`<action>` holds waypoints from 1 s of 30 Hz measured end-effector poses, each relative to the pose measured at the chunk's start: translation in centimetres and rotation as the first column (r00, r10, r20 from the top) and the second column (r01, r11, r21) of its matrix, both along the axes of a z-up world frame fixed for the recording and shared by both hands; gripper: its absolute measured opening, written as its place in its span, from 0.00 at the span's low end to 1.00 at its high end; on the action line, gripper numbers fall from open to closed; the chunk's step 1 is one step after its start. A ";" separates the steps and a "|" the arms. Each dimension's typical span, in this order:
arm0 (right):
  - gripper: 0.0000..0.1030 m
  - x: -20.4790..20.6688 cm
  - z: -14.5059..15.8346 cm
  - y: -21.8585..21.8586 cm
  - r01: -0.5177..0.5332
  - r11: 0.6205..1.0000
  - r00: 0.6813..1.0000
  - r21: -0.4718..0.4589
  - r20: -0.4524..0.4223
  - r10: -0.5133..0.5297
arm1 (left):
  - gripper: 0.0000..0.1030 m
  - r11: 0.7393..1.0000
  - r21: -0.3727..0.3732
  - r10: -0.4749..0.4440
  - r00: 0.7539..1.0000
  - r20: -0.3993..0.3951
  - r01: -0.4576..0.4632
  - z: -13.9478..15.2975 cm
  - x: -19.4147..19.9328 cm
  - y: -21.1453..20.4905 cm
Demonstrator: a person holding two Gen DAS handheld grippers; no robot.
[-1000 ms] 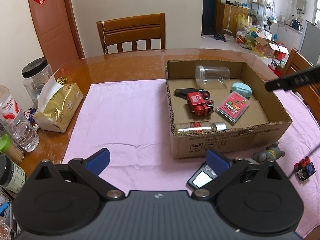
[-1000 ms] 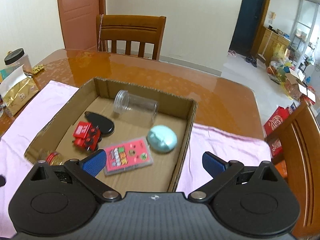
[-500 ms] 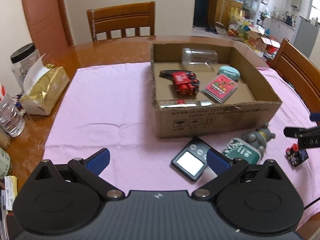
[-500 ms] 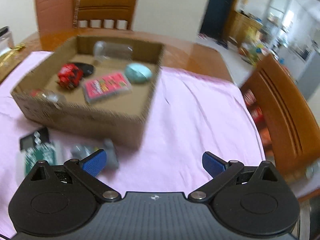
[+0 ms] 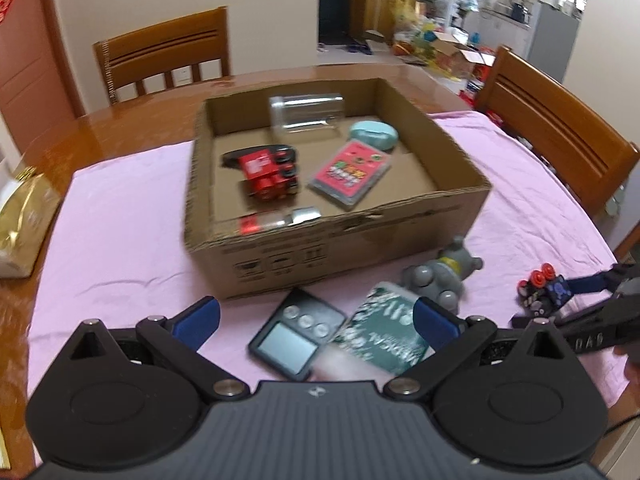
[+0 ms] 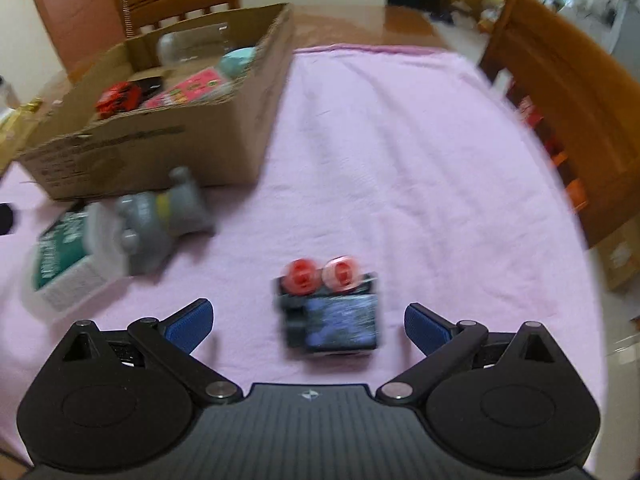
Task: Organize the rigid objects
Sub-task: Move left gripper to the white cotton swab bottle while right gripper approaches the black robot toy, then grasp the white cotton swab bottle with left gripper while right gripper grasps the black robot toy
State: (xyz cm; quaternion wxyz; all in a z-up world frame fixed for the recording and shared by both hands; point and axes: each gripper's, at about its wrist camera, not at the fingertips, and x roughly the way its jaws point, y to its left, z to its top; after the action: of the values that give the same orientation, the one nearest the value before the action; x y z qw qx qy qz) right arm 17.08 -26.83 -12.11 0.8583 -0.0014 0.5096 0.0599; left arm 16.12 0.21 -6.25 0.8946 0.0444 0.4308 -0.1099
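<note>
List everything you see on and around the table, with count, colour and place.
cardboard box: 1, brown, on the cloth
clear jar: 1, transparent, lying in the box
red toy: 1, in the box
pink card pack: 1, in the box
mint case: 1, in the box
small bottle: 1, red label, in the box
pocket scale: 1, black, before the box
green packet: 1, beside the scale
grey figure: 1, on the cloth
dark toy: 1, red knobs, between the right tool's fingers, untouched
cloth: 1, pink
chairs: 2, wooden
left tool: open
right tool: open

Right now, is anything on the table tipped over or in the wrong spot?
Yes. The grey toy robot lies on its side on the pink cloth, outside the cardboard box. Inside the box, the clear jar lies on its side too.
</note>
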 end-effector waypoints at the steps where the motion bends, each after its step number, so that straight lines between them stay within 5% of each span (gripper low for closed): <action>1: 1.00 0.1 -0.1 0.3 -0.013 0.999 1.000 0.036 -0.013 0.014 | 0.99 1.000 0.002 -0.008 1.000 -0.001 0.008 -0.1 0.2 -0.4; 4: 1.00 -0.2 -0.7 1.5 -0.050 0.996 0.998 0.071 -0.035 0.053 | 0.99 1.000 0.001 -0.029 1.000 -0.002 0.029 -0.4 0.7 -1.5; 11: 1.00 -1.1 -1.7 4.4 -0.122 0.990 0.992 -0.075 -0.028 0.121 | 0.99 1.000 0.008 -0.017 0.999 -0.030 0.017 -2.3 2.9 -3.7; 15: 1.00 -1.2 -1.7 4.5 -0.117 0.990 0.993 -0.080 -0.022 0.115 | 0.99 0.999 0.041 -0.006 0.999 -0.051 0.008 -3.4 3.4 -4.3; 30: 1.00 -1.0 -1.6 4.4 -0.104 0.991 0.994 -0.081 -0.036 0.102 | 0.99 0.999 0.001 0.034 0.994 -0.107 -0.034 -3.3 -1.6 0.8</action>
State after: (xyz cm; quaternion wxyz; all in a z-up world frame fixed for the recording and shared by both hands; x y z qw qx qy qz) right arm 16.09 -22.40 -13.75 0.8451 -0.0625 0.5244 0.0830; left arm 14.50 0.98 -9.53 0.8719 0.0304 0.4789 -0.0970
